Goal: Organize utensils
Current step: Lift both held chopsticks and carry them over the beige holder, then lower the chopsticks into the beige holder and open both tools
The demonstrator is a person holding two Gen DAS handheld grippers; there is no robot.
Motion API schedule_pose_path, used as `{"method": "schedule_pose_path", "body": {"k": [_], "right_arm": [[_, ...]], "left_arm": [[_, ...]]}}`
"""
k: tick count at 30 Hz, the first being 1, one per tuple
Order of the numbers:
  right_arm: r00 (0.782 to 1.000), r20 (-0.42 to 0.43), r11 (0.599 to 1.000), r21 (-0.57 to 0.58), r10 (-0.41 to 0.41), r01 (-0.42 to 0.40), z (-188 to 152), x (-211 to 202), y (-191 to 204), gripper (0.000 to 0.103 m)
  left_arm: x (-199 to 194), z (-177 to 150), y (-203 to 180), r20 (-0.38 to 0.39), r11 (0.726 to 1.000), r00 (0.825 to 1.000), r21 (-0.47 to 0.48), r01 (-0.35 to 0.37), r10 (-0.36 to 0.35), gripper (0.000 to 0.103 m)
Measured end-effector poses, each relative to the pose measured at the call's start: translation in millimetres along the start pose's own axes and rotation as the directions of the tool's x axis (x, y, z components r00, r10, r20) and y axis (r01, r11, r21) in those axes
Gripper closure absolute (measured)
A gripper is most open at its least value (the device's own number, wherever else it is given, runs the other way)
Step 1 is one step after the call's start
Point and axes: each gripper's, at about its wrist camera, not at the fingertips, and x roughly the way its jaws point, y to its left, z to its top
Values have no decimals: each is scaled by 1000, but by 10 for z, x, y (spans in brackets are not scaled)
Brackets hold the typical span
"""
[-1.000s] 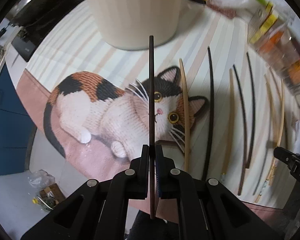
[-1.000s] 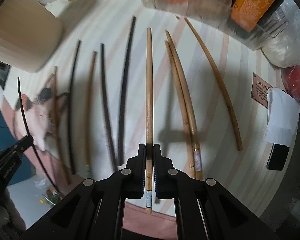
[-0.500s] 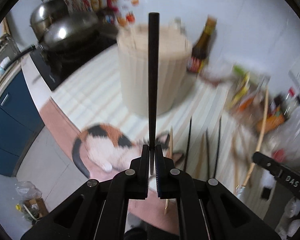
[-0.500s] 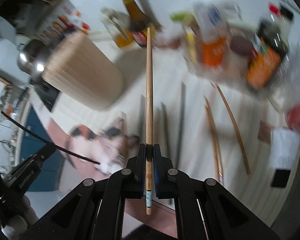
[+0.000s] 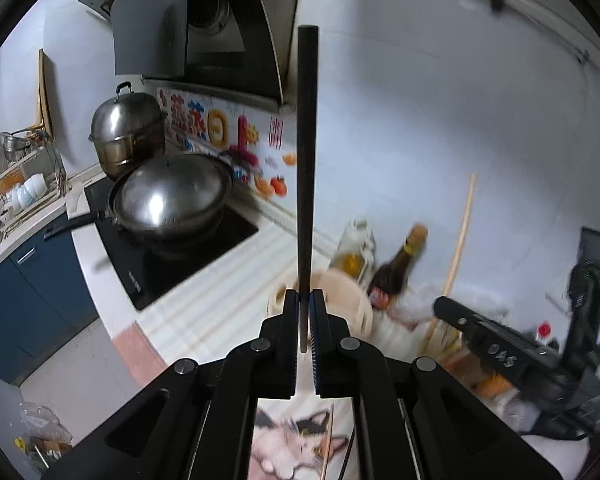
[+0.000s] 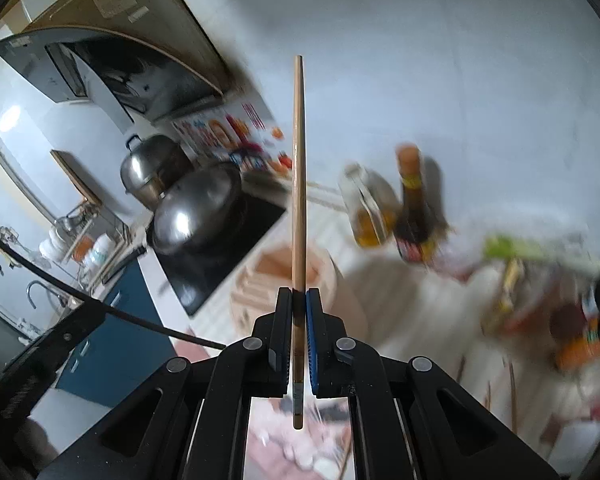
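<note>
My left gripper (image 5: pixel 304 312) is shut on a black chopstick (image 5: pixel 307 160) that points up and forward. My right gripper (image 6: pixel 298 312) is shut on a light wooden chopstick (image 6: pixel 298 184), also raised. Both are lifted above the counter and tilted toward the wall. The beige ribbed utensil holder (image 6: pixel 271 280) stands below and ahead of both grippers; its open top shows in the right wrist view, and it sits just behind my left fingers (image 5: pixel 348 300). The right gripper and its wooden chopstick (image 5: pixel 458 248) show at the right of the left wrist view. Other chopsticks (image 6: pixel 512 392) lie blurred on the mat.
A wok with a steel lid (image 5: pixel 171 204) and a steamer pot (image 5: pixel 127 132) sit on the black hob at left. A dark sauce bottle (image 6: pixel 414 216) and an oil bottle (image 6: pixel 368 208) stand by the wall behind the holder. Food packets (image 6: pixel 540 280) crowd the right.
Both grippers have lifted their chopsticks off the mat and tilted upward, from looking down at the counter to looking at the wall and hob. The holder is now low in both views.
</note>
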Motion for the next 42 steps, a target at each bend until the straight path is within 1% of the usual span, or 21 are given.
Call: {"method": "schedule_pose_path", "body": {"k": [1, 6, 9, 13, 18, 23, 27, 30, 31, 33, 35, 37, 38, 39, 40, 41, 42], "right_arm": [[1000, 10, 1000, -2, 3, -3, 83, 71, 19, 96], [999, 52, 1000, -17, 11, -10, 430, 402, 70, 96], [997, 70, 1000, -19, 14, -13, 602, 610, 54, 96], [997, 76, 999, -37, 16, -13, 727, 917, -43, 96], [998, 59, 998, -52, 27, -24, 715, 1193, -199, 96], [998, 44, 997, -67, 48, -45, 620, 1318, -321, 96], [998, 24, 995, -86, 60, -58, 566, 1358, -369, 96], [998, 8, 993, -98, 67, -65, 522, 1362, -401, 96], [997, -7, 992, -104, 73, -73, 505, 1368, -404, 96], [995, -37, 989, -114, 88, -91, 480, 1371, -398, 96], [993, -65, 988, -113, 94, -101, 461, 1359, -404, 96], [990, -81, 989, -89, 111, -118, 451, 1298, -448, 94], [990, -80, 990, -82, 112, -119, 451, 1254, -461, 92], [991, -73, 991, -75, 108, -113, 442, 1193, -486, 85], [992, -64, 992, -63, 105, -109, 430, 1118, -519, 76], [993, -58, 993, -52, 100, -103, 416, 1046, -545, 73], [995, -52, 995, -40, 91, -93, 393, 968, -578, 68]], "left_arm": [[50, 111, 20, 5, 1000, 1000, -8, 0, 0, 100], [333, 408, 28, 1, 1000, 1000, -11, -5, 5, 100], [532, 490, -5, -20, 1000, 1000, -14, 9, -9, 100], [858, 549, -77, -76, 998, 996, -31, 51, -53, 100], [1272, 472, -202, -163, 994, 981, -53, 94, -101, 100], [1527, 376, -261, -220, 991, 968, -70, 111, -124, 100], [1642, 318, -277, -254, 990, 958, -83, 117, -135, 100], [1692, 261, -272, -285, 986, 945, -95, 135, -157, 100], [1708, 248, -279, -293, 986, 942, -94, 140, -162, 100], [1711, 217, -297, -313, 981, 930, -99, 169, -192, 99], [1690, 200, -295, -325, 977, 923, -125, 175, -207, 98], [1624, 202, -290, -322, 975, 923, -136, 176, -211, 97], [1569, 211, -290, -314, 978, 929, -127, 164, -196, 96], [1518, 218, -292, -305, 981, 935, -117, 152, -181, 95], [1458, 221, -290, -295, 985, 942, -104, 138, -163, 93], [1394, 221, -287, -287, 989, 948, -87, 117, -137, 81], [1333, 215, -272, -278, 992, 954, -80, 95, -114, 56]]}}
